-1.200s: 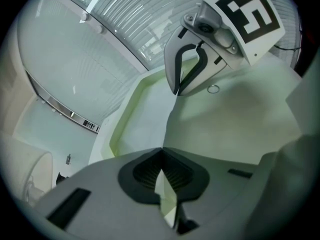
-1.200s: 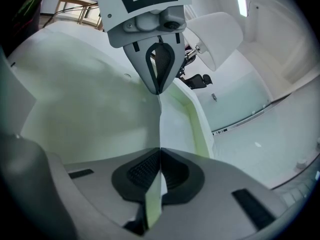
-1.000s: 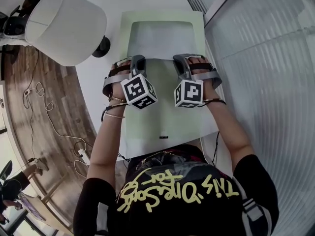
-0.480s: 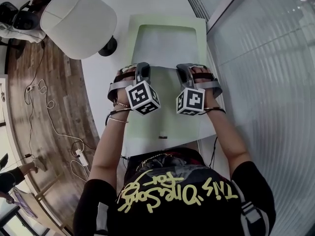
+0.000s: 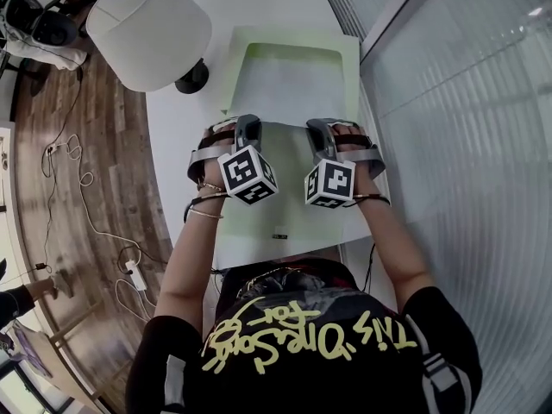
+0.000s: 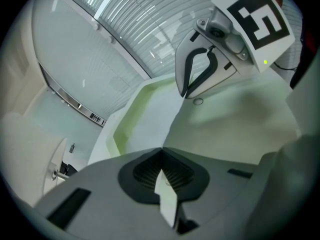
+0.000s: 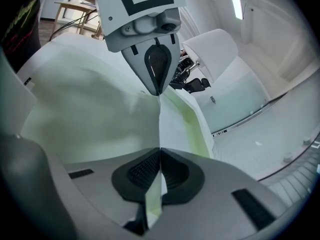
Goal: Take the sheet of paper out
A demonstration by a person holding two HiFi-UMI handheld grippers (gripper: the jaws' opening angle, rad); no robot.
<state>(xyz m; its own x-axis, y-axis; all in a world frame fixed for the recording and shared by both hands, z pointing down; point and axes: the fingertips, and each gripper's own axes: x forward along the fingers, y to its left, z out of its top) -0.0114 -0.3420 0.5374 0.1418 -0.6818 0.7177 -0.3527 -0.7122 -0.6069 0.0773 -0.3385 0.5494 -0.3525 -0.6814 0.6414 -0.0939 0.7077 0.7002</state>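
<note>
Clamping the near edge of the sheet of paper (image 5: 289, 80), probably light and limp, left gripper (image 5: 248, 122) and right gripper (image 5: 315, 127) are fully closed on it.

Office-like room: ribbed glass partition (image 5: 466, 102), white table (image 5: 170, 136), wood floor (image 5: 78, 119), loose cables (image 5: 103, 235).
</note>
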